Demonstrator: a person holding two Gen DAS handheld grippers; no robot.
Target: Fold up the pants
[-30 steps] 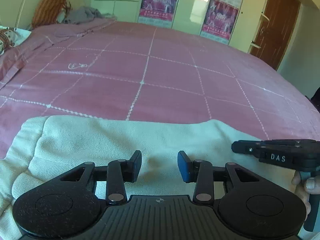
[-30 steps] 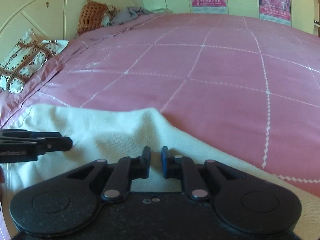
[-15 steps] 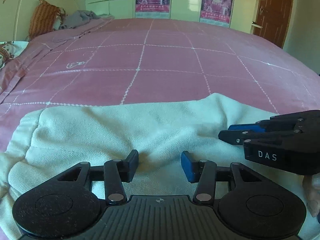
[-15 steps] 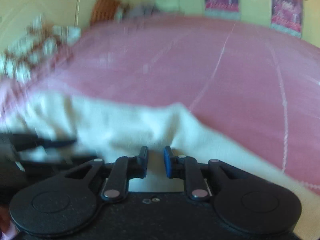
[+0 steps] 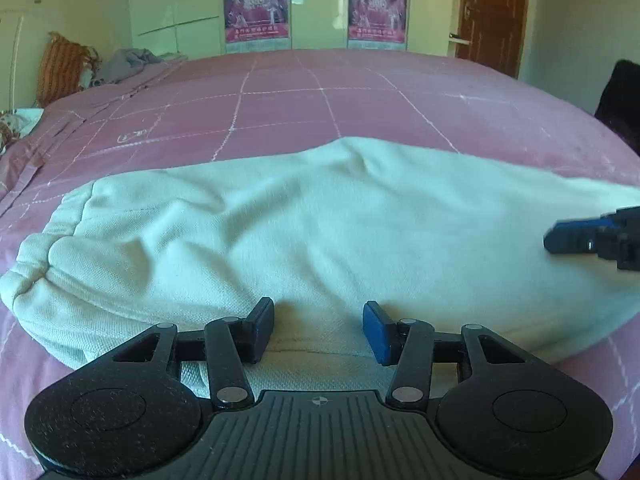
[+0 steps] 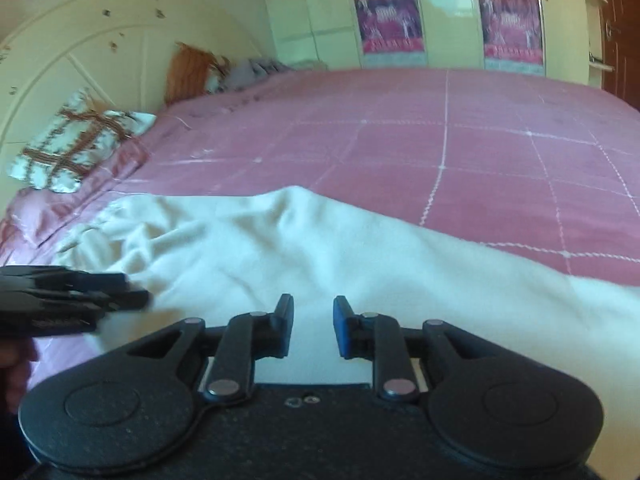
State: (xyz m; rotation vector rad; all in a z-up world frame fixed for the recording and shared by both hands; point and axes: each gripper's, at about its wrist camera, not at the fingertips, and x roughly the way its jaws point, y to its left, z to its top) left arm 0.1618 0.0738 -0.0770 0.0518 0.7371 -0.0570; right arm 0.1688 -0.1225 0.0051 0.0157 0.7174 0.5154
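Two hand-held tongs hang over cream pants (image 5: 320, 232) spread across a pink bed (image 5: 360, 104). Nearest the pants' front edge, the left tongs (image 5: 318, 330) stand partly open above the cloth, nothing caught between the pads; its jaws opened further early in the past second and now sit steady. The right tongs (image 6: 313, 327), seen in the right wrist view, hover above the same garment with a narrower gap, gripping nothing; its jaws have just been opening. In the left view the right tongs' blue-tipped fingers (image 5: 576, 236) enter from the right edge over the pants, and in the right view the left tongs (image 6: 132, 290) reach in from the left near the bunched end of the pants. A hand (image 6: 16, 364) shows at that same left edge. The pants lie sideways along the bed's near side, gathered end (image 5: 36, 268) to the left, wrinkled through the middle. Beyond the pants, the checked bedspread runs back to a patterned pillow (image 6: 76, 140), an orange cushion (image 5: 62, 66) and a grey garment (image 5: 128, 62) by the headboard, with wardrobe doors bearing two posters (image 5: 256, 8) behind.
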